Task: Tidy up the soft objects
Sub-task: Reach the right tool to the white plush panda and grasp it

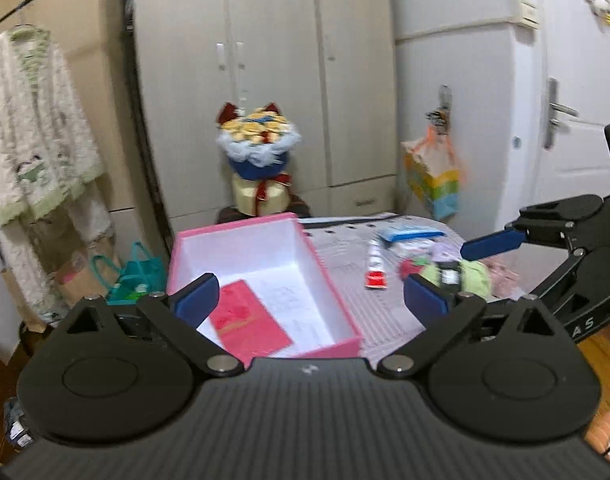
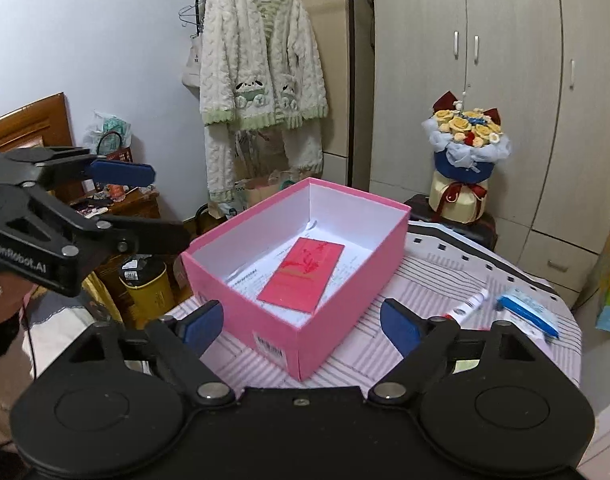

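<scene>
a: how is the left gripper (image 1: 311,300) set?
b: released, jaws spread wide with nothing between the blue pads (image 1: 197,300). it hangs over the near edge of the table (image 1: 345,276), above the pink box (image 1: 265,280).
a: and the right gripper (image 2: 301,322)?
b: also let go, jaws apart and empty. it hovers over the near side of the striped table, in front of the box's near corner. in the left wrist view it comes in from the right edge, over the soft things.
a: where are the soft things?
b: a blurred heap of green, purple and red soft items (image 1: 457,268) lies on the table toward its right edge, well apart from the box. the left view shows it just past the left gripper's right pad; i cannot tell the pieces apart.
a: what is in the box?
b: a red envelope (image 2: 303,276) lying flat on white papers (image 2: 249,272); the box sits by the table's left edge, lid off.
a: anything else on the table?
b: a tube with a red cap (image 2: 467,306) and a blue packet (image 2: 529,314), side by side between the box and the far right edge.
a: beyond the table?
b: a bouquet (image 2: 465,140) on a dark stand by the wardrobe (image 2: 505,60), and a fluffy white robe (image 2: 261,60) on a hanger.
</scene>
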{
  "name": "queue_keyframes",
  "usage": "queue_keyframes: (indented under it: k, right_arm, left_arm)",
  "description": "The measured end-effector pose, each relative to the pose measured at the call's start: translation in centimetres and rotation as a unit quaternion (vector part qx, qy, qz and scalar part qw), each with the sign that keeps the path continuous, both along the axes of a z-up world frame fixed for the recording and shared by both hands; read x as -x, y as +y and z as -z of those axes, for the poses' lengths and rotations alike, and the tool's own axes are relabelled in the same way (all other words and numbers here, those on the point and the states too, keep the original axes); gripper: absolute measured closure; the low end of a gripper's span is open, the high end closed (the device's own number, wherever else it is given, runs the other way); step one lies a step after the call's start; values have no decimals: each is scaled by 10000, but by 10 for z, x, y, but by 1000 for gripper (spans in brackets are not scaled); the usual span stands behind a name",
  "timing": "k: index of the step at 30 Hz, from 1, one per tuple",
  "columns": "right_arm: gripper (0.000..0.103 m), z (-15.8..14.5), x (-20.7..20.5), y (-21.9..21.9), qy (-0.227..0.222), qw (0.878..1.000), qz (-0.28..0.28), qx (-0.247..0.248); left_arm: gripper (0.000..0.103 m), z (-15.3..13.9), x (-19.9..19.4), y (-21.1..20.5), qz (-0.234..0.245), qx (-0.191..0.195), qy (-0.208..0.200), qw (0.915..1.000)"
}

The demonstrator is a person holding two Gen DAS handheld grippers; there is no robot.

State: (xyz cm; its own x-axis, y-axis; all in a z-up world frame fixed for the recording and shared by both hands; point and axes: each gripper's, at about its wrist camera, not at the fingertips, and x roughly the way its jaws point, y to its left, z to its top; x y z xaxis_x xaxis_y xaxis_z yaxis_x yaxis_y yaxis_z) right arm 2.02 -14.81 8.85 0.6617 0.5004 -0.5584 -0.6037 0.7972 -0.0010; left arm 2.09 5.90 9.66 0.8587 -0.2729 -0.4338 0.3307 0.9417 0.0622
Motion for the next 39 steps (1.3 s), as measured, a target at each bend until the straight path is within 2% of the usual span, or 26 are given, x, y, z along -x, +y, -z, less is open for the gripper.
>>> queue_keyframes:
  k: [6,11,18,26,30,32,35,39]
  right_arm:
    - [11,10,32,-38,-136,9997,170,-97]
    - [11,29,51,-66,-57,9986,403,-350]
    - [10,63,63,-84,-52,9964,785,-312]
    - [10,114,47,-105,-293,9938,984,-420]
    - [10,139,26,-113,-302,9917,1039,-697]
    - [10,148,15,-116,-256,9907,1057,-821]
    - [10,160,5,-115,-310,9902,1120,-771]
    - [10,174,-5,-105,-396,9929,1011,-491]
  left_arm:
    - [1,17,12,-26,248,-245,47,9994]
    - [1,37,17,-46,485,-213,125,9985]
    - [2,67,9,-74,789,42,419,9960]
    - [5,107,-11,-97,957,527,731,9913]
    - [5,130,-21,-107,696,568,243,9957]
    - [5,141,-29,-112,638,531,245,9962]
    - [5,152,-41,-115,769,762,481,9930]
    - [5,163,-48,-124,800,719,432,9933]
